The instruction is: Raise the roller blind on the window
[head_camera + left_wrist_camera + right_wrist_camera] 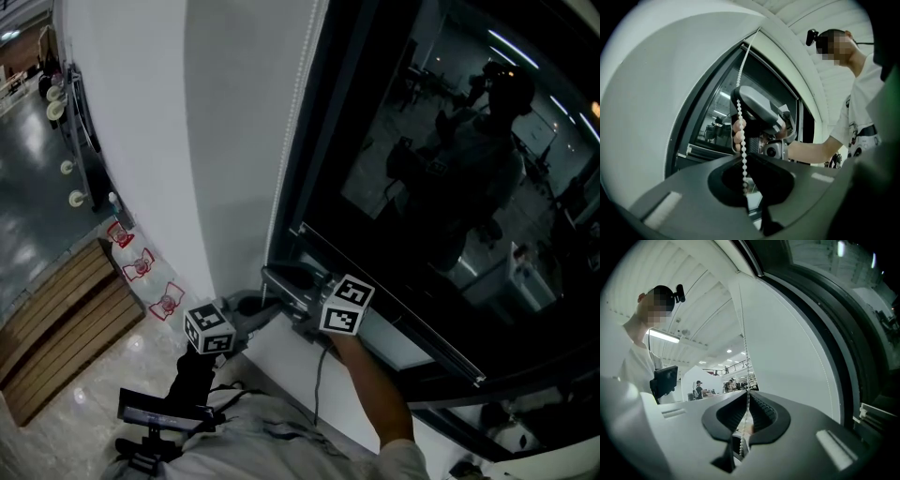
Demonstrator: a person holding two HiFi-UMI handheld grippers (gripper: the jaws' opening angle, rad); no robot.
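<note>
**Window (pixel 450 187), 2 grippers, 1 bead chain (pixel 740 117): both tools clamped on the chain.**

The window's dark glass fills the right of the head view, with a white wall (pixel 141 122) to its left. The chain runs taut along the frame edge between them. The roller blind's fabric cannot be told apart from the white surfaces. The right gripper (pixel 748 393) has its jaws pressed together on the chain. The left gripper (pixel 743 157) pinches the same chain just beside it, with beads crossing its jaw cavity.
</note>
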